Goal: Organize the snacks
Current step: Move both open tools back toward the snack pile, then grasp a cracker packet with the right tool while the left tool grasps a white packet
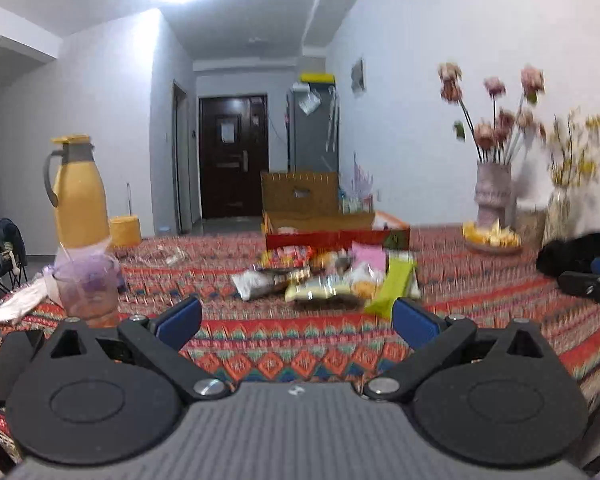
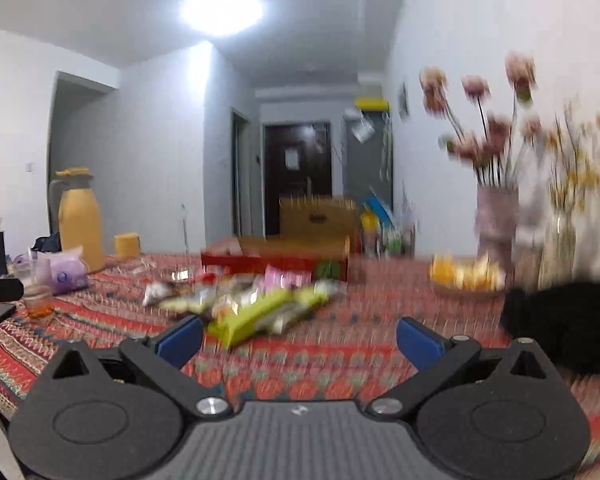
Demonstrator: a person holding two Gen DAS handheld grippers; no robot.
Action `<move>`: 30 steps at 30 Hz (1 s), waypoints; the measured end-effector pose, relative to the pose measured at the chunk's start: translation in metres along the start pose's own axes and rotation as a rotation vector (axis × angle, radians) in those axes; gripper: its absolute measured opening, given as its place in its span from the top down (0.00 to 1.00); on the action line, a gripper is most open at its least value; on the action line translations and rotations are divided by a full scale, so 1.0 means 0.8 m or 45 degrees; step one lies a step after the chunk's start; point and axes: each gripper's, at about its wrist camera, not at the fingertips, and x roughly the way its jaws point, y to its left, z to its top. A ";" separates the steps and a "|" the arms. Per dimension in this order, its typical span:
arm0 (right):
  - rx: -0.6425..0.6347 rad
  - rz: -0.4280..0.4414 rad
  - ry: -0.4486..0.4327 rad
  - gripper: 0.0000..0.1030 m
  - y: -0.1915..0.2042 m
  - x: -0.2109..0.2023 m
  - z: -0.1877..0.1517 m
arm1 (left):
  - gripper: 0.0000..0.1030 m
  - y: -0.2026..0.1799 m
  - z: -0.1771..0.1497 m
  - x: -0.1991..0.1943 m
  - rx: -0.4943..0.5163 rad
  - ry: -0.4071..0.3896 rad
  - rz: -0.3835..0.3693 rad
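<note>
A pile of snack packets lies in the middle of the patterned tablecloth, with a long green packet at its right. Behind it stands an open red box. My left gripper is open and empty, in front of the pile. In the right wrist view the same pile, green packet and red box show, blurred. My right gripper is open and empty, short of the packets. The right gripper also shows at the left wrist view's right edge.
A yellow thermos jug and a plastic cup stand at the left. A fruit plate, a pink flower vase and a glass vase stand at the right. A black object lies at the right.
</note>
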 end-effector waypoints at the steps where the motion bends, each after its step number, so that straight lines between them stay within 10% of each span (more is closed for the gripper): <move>1: 0.015 0.022 0.034 0.00 0.002 0.006 -0.010 | 0.00 -0.002 -0.003 0.004 0.004 0.011 -0.011; 21: -0.069 0.117 0.227 0.07 0.046 0.128 0.001 | 0.00 0.044 -0.009 0.134 -0.071 0.222 0.004; 30: -0.179 0.171 0.324 0.16 0.079 0.252 0.052 | 0.00 0.071 0.028 0.274 0.265 0.301 0.082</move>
